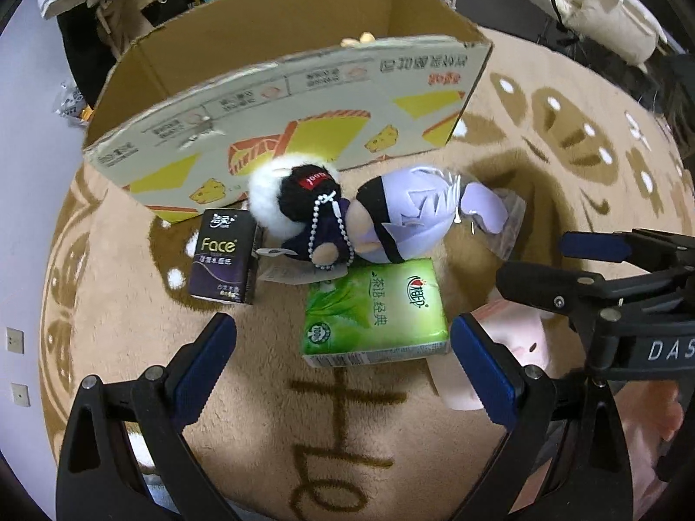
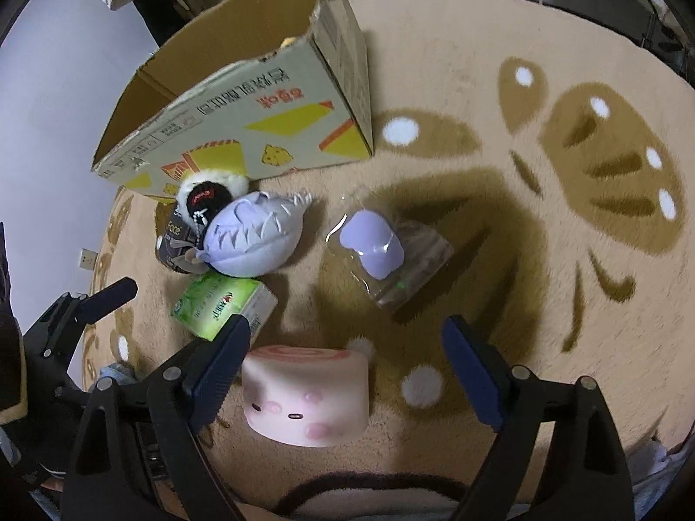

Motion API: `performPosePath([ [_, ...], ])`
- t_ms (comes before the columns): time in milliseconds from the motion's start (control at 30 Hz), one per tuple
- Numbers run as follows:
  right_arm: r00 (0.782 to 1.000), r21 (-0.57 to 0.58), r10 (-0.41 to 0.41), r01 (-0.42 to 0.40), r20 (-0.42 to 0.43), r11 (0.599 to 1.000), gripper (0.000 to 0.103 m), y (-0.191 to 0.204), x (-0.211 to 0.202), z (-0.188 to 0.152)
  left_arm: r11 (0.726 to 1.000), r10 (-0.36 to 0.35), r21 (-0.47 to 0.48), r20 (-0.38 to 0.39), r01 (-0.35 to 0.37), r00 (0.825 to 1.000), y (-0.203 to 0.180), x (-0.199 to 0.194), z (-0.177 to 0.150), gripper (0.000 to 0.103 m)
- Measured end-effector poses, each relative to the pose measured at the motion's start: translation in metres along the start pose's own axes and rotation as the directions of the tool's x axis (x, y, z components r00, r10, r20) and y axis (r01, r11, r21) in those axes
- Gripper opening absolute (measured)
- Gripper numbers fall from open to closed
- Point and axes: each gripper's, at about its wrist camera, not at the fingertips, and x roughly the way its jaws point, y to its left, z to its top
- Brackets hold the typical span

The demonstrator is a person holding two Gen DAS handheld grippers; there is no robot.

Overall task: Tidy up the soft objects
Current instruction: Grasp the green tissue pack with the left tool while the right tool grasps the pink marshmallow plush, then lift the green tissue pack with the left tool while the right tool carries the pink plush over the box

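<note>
— Pink roll-cake plush [image 2: 306,395]?
— Lying on the beige rug [image 2: 434,65], between the spread pads of the right tongs [image 2: 345,358], untouched by either.
— Green tissue pack [image 1: 375,310]?
— Flat on the rug, between the wide-apart left tongs [image 1: 343,360]; nothing gripped.
— Further out?
— Lavender plush [image 1: 399,217] and black-and-white doll [image 1: 299,204] touching, just beyond the pack. Black "Face" tissue pack [image 1: 226,258] upright beside them. Bagged purple toy [image 2: 373,247] apart, to the right. Open cardboard box [image 1: 278,100] behind.
</note>
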Motion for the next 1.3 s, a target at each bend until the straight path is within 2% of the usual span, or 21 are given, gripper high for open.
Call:
performPosePath([
  [200,0.998,-0.028,0.023,-0.025,-0.052,0.999,0.077,0.008,0.009,-0.004,1.000,0.000,0.007,-0.041,0.000,0.999,-0.005,0.013,0.001,0.098],
  [433,0.994,0.002,0.046,-0.046,-0.098,0.999,0.073,0.008,0.019,-0.006,1.000,0.011,0.017,-0.043,-0.010,0.999,-0.007,0.017,0.000,0.098],
  [500,0.991,0.024,0.061,-0.059,-0.115,0.998,0.073,0.005,0.022,-0.007,1.000,-0.004,0.013,-0.046,0.005,0.999,-0.006,0.018,0.000,0.093],
  [567,0.986,0.057,0.092,-0.084,-0.143,0.995,0.073,0.000,0.027,-0.007,1.000,-0.019,0.015,-0.061,0.020,0.998,-0.004,0.022,-0.001,0.078],
  [633,0.978,0.081,0.118,-0.105,-0.175,0.991,0.072,-0.004,0.034,-0.008,1.000,-0.005,0.020,-0.080,0.006,0.997,-0.004,0.028,-0.003,0.073],
  [667,0.973,0.082,0.135,-0.121,-0.188,0.989,0.060,-0.003,0.038,-0.007,1.000,0.001,0.017,-0.081,0.001,0.997,-0.004,0.029,-0.003,0.073],
  [700,0.967,0.088,0.156,-0.141,-0.199,0.986,0.053,-0.003,0.040,-0.007,1.000,-0.003,0.010,-0.079,0.004,0.997,-0.003,0.028,-0.003,0.072],
  [733,0.966,0.086,0.156,-0.141,-0.205,0.986,0.052,-0.003,0.042,-0.007,1.000,-0.008,0.003,-0.080,0.008,0.997,-0.002,0.027,-0.003,0.072],
  [800,0.968,0.081,0.156,-0.142,-0.195,0.987,0.042,-0.001,0.043,-0.007,1.000,-0.005,-0.013,-0.079,0.004,0.997,0.002,0.026,-0.004,0.071],
  [900,0.978,0.046,0.141,-0.136,-0.156,0.990,0.036,0.002,0.037,-0.006,0.999,0.013,-0.036,-0.084,-0.016,0.996,0.008,0.024,-0.008,0.070],
  [1100,0.998,-0.073,0.065,-0.066,-0.028,0.995,0.032,0.022,0.014,-0.005,0.994,0.050,-0.095,-0.035,-0.053,0.998,0.025,0.007,-0.013,0.070],
  [1200,0.998,-0.121,0.047,-0.042,0.041,0.992,0.030,0.030,0.000,-0.007,0.990,0.066,-0.125,-0.002,-0.065,0.998,0.032,-0.005,-0.017,0.070],
  [1300,0.989,-0.162,0.052,-0.030,0.135,0.986,0.029,0.036,-0.017,-0.008,0.984,0.104,-0.149,0.036,-0.098,0.994,0.035,-0.017,-0.015,0.070],
])
